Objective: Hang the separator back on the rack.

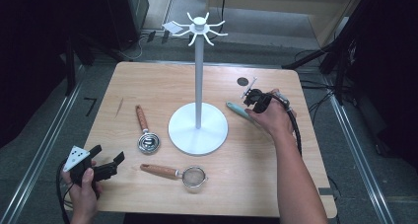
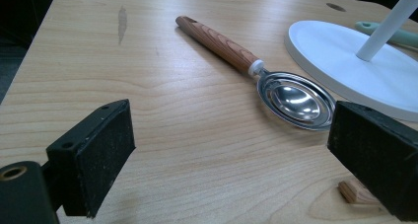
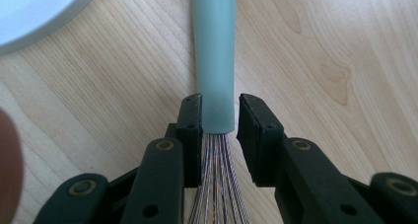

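A whisk with a pale green handle (image 1: 236, 109) lies on the table right of the white stand. In the right gripper view its green handle (image 3: 213, 61) runs away from me and its wires (image 3: 217, 184) pass back under the gripper. My right gripper (image 3: 219, 105) straddles the handle's wire end: the left pad touches it and a thin gap remains at the right pad. From above, the right gripper (image 1: 254, 99) points down at the whisk. My left gripper (image 1: 108, 154) rests open at the near left corner, with nothing between its jaws (image 2: 235, 125).
A tall white hook stand (image 1: 198, 128) with a round base (image 2: 345, 61) fills the table's middle. A wooden-handled metal scoop (image 1: 147, 137) (image 2: 291, 98) lies left of it, and a wooden-handled strainer (image 1: 182, 173) lies in front. A dark round hole (image 1: 242, 81) marks the far right.
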Tool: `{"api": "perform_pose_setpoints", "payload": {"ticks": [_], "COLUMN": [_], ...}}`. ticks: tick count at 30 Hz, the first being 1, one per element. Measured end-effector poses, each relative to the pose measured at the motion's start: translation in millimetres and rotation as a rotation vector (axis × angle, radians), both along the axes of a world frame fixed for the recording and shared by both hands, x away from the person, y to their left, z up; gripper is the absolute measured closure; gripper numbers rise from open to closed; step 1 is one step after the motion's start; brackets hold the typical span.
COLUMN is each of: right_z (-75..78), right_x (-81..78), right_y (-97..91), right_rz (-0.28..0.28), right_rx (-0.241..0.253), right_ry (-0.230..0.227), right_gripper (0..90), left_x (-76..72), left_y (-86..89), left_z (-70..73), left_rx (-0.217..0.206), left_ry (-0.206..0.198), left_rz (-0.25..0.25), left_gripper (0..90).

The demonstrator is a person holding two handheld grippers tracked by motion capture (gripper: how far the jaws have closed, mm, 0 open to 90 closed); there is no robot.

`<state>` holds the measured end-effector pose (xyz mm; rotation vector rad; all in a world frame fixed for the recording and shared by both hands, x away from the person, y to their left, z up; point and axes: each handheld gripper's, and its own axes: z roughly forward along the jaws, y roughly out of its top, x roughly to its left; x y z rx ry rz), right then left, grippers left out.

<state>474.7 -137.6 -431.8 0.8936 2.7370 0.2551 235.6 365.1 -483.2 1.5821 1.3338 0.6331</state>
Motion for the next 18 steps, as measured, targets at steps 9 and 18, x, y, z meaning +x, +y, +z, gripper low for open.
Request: {"api": "perform_pose_setpoints", "payload": {"ticks": [9, 18], "right_z": [-11.8, -19.9], "right_x": [7.8, 18.8], "right_y": [4.3, 9.9], "right_rz": [-0.008, 0.003], "right_rx": [-0.018, -0.049], "right_ry": [0.048, 0.128], "right_gripper": [71.7, 69.9], "left_x": [0.1, 0.1], "left_y": [-0.1, 0.3], "left_z": [-0.1, -0.1], "left_rx": [-0.002, -0.004], "left_ry": [0.000, 0.000], "left_rz": [0.001, 0.000], "left_gripper": [4.0, 4.0]}}
